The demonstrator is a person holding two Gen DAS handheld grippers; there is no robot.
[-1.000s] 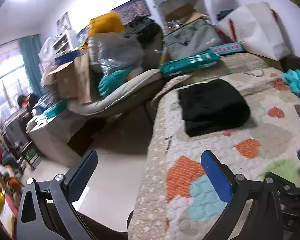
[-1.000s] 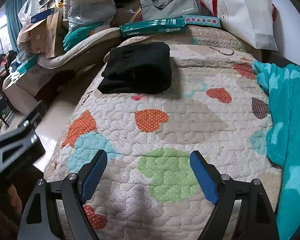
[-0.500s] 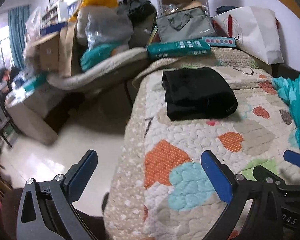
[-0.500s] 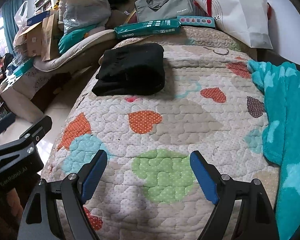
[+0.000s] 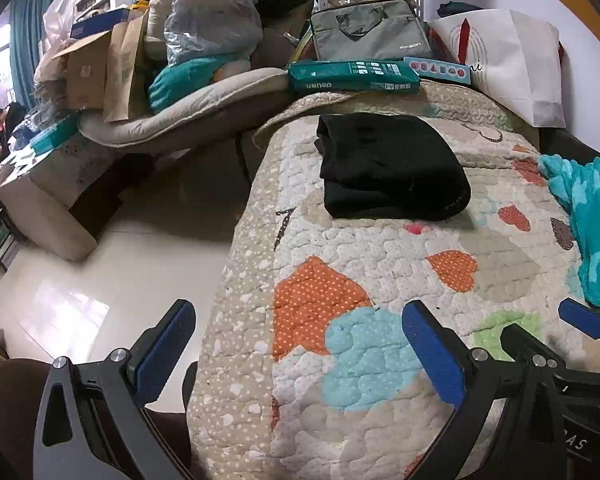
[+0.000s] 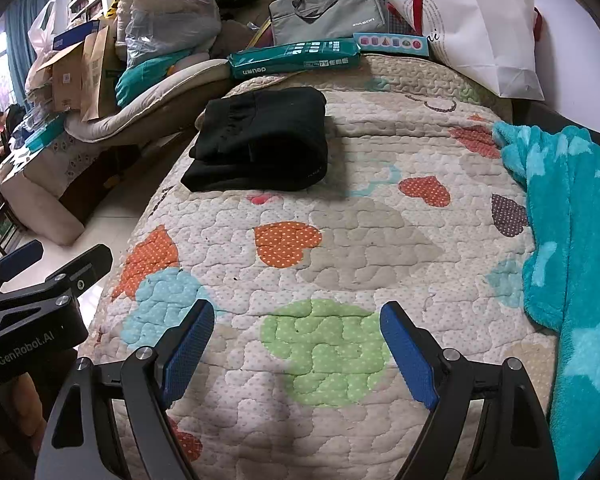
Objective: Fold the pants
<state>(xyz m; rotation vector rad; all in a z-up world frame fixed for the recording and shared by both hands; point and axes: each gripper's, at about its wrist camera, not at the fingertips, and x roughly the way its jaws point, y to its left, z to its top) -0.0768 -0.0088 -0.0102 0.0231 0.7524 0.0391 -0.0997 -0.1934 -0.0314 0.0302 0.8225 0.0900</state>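
Left wrist view: my left gripper (image 5: 300, 344) stands wide open with nothing between its blue pads (image 5: 434, 354). It hangs over the near left edge of the quilt (image 5: 380, 280), one finger over the floor (image 5: 112, 264), the other over the orange and pale blue hearts. The pants (image 5: 388, 168), black and folded into a compact stack, lie flat on the quilt well ahead of my jaws and slightly right of centre, touching neither gripper. A green packet (image 5: 354, 76) and a grey bag (image 5: 366, 36) sit beyond them at the far end. A teal blanket (image 5: 592, 216) lies along the right side.

Right wrist view: my right gripper (image 6: 298, 352) is likewise spread wide and holds nothing. It hovers above the green heart patch (image 6: 324, 352) near the close end of the quilt (image 6: 380, 240). The pants (image 6: 260, 144) lie well ahead and to the left of my jaws. The teal blanket (image 6: 572, 256) runs beside my right finger. My left gripper (image 6: 32, 300) shows at the left edge.
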